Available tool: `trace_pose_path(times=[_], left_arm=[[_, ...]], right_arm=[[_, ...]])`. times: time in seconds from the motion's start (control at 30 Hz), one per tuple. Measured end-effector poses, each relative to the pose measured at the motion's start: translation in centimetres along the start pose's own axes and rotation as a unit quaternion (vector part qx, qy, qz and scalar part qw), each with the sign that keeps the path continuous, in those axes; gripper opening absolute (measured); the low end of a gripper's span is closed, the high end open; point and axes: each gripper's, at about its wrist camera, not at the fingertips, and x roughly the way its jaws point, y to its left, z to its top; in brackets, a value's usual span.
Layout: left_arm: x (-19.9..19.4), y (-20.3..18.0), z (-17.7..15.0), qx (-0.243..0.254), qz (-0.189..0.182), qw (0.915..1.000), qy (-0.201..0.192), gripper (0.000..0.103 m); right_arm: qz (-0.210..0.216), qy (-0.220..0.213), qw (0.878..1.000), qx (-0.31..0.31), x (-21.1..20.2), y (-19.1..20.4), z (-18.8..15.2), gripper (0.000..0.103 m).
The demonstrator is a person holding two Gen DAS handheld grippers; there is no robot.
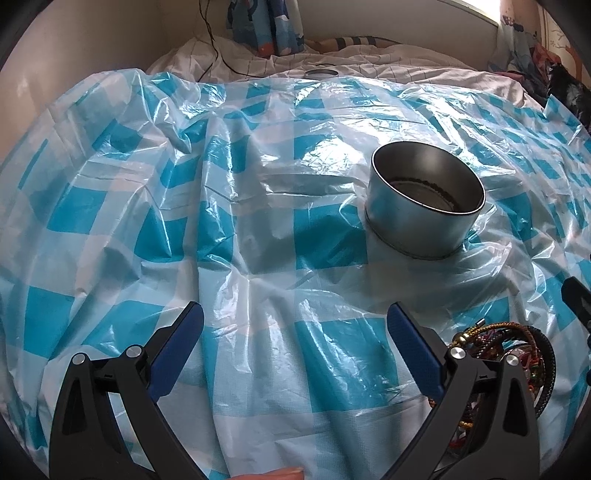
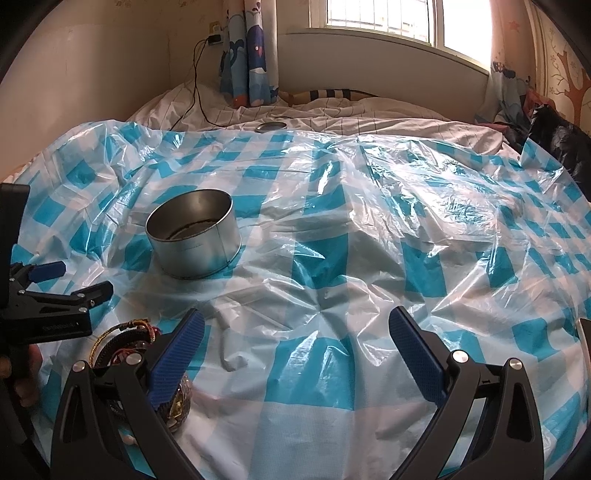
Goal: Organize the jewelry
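Bed (image 2: pixel 369 110) with a pale striped sheet fills the scene, running to the far wall under a window (image 2: pixel 373 14). Crinkled blue-and-white checked plastic sheet (image 1: pixel 258 206) is spread over most of it, full of folds and glare. Patterned curtain (image 2: pixel 251 51) hangs at the far wall, a black cable (image 2: pixel 195 81) trailing down beside it onto the bedding. Round metal tin (image 1: pixel 424 199), open on top, stands upright on the plastic in the middle distance; a dark ring lies on its floor, possibly a bracelet, too dim to tell. A small round metal lid (image 2: pixel 271 126) lies flat at the far edge of the plastic, well apart from the tin. Left gripper (image 1: pixel 295 332), near edge, hovers over bare plastic, fingers spread wide, nothing between them. Right gripper (image 2: pixel 295 336) likewise low over the plastic, fingers spread, holding nothing. Heap of bracelets (image 1: pixel 517 343), braided cords, dark beads and gold bits, sits on the plastic at the near edge between the two grippers, partly hidden behind their frames.
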Motion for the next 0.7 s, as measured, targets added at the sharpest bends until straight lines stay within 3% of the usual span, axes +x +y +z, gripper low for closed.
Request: trace_pose_path(times=[0.7], left_arm=[[-0.43, -0.23, 0.16, 0.004, -0.001, 1.0, -0.008, 0.095]], right_arm=[[0.0, 0.005, 1.0, -0.003, 0.34, 0.3, -0.09, 0.096]])
